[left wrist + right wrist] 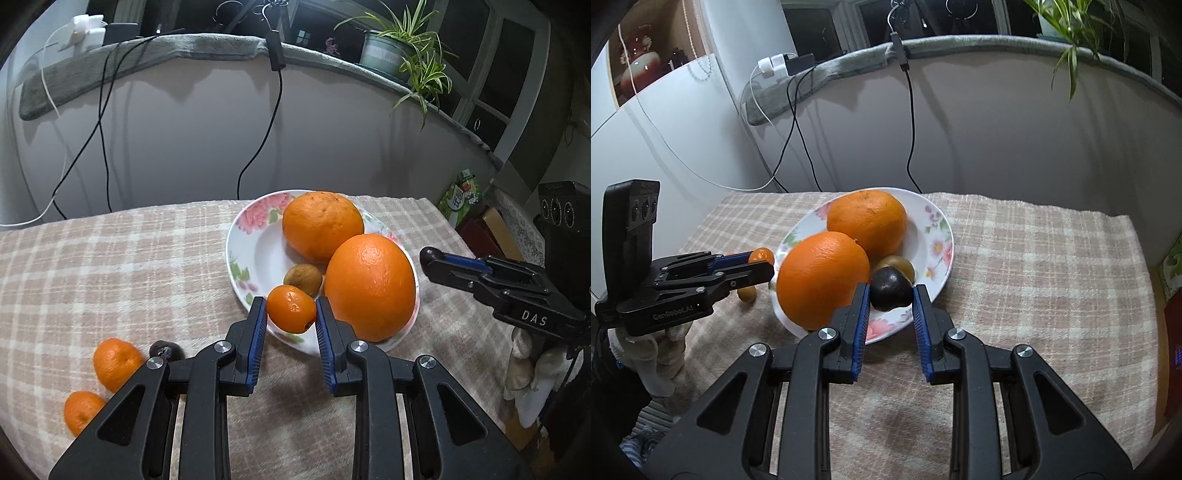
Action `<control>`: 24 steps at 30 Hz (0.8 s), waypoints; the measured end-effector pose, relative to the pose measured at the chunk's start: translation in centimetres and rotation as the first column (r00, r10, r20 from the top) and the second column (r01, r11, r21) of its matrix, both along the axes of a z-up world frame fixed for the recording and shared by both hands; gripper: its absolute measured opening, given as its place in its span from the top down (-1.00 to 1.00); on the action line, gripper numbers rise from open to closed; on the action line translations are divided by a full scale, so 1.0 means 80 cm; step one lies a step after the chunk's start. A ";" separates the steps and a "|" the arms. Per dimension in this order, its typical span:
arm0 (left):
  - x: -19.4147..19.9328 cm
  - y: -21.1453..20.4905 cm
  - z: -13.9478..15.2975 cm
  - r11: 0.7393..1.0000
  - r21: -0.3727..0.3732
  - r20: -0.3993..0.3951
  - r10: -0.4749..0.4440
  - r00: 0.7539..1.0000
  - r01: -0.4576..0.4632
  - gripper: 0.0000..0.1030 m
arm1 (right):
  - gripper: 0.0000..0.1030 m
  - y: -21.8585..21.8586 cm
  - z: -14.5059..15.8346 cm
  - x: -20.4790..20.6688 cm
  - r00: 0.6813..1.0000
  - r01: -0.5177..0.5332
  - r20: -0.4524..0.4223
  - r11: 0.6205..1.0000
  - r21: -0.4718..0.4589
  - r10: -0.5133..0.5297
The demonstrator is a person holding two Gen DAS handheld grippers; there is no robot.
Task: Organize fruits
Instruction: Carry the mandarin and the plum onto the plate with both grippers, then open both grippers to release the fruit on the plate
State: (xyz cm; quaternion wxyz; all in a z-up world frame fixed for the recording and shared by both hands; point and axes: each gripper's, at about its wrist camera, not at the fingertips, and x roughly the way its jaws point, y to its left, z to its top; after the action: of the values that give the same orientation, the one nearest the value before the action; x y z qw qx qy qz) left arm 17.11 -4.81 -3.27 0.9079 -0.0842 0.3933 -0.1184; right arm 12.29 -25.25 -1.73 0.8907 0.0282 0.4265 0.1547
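The left gripper (291, 314) hides part of a mandarin (112, 363) on the table; its fingers clamp a small orange fruit (291, 309) over the near rim of the plate (243, 251), which holds two oranges (369, 286). The right gripper (891, 291) tilts down, its fingers clamped on a dark plum (890, 289)

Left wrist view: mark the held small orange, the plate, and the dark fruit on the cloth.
small orange (291, 309), left wrist view, middle of its peel.
plate (255, 254), left wrist view, bare white inside.
dark fruit (168, 350), left wrist view, its top.
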 end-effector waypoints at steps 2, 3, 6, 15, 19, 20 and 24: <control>0.002 -0.001 0.000 1.000 -0.002 -0.001 -0.004 1.000 0.004 0.52 | 0.53 0.001 -0.004 0.003 1.000 -0.003 -0.006 1.000 -0.002 0.003; 0.003 -0.001 0.000 1.000 0.000 0.000 -0.007 1.000 0.007 0.52 | 0.52 0.002 -0.006 0.004 1.000 -0.005 -0.009 1.000 -0.003 0.005; 0.006 -0.003 -0.001 1.000 0.007 -0.001 -0.004 1.000 0.004 0.52 | 0.53 0.004 -0.011 0.007 1.000 -0.005 -0.017 1.000 -0.006 0.005; 0.009 0.000 -0.004 1.000 0.007 -0.012 0.005 1.000 -0.005 0.51 | 0.52 0.010 -0.015 0.012 1.000 -0.011 -0.026 1.000 -0.016 0.010; 0.009 0.003 -0.005 1.000 0.005 -0.017 0.009 1.000 -0.009 0.45 | 0.50 0.009 -0.014 0.012 1.000 -0.007 -0.020 1.000 -0.022 0.006; 0.009 0.003 -0.004 1.000 0.007 -0.016 0.009 1.000 -0.009 0.33 | 0.50 0.009 -0.014 0.012 1.000 -0.006 -0.020 1.000 -0.022 0.006; 0.006 0.002 -0.002 1.000 0.014 -0.008 0.017 1.000 -0.016 -0.05 | -0.15 0.007 -0.011 0.009 1.000 0.000 -0.008 1.000 -0.022 0.000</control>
State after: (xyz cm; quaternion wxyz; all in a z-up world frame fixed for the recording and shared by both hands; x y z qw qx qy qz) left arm 17.63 -4.64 -3.39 0.9078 -0.0816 0.3969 -0.1078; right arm 13.03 -24.69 -2.65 0.8892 0.0193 0.4318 0.1498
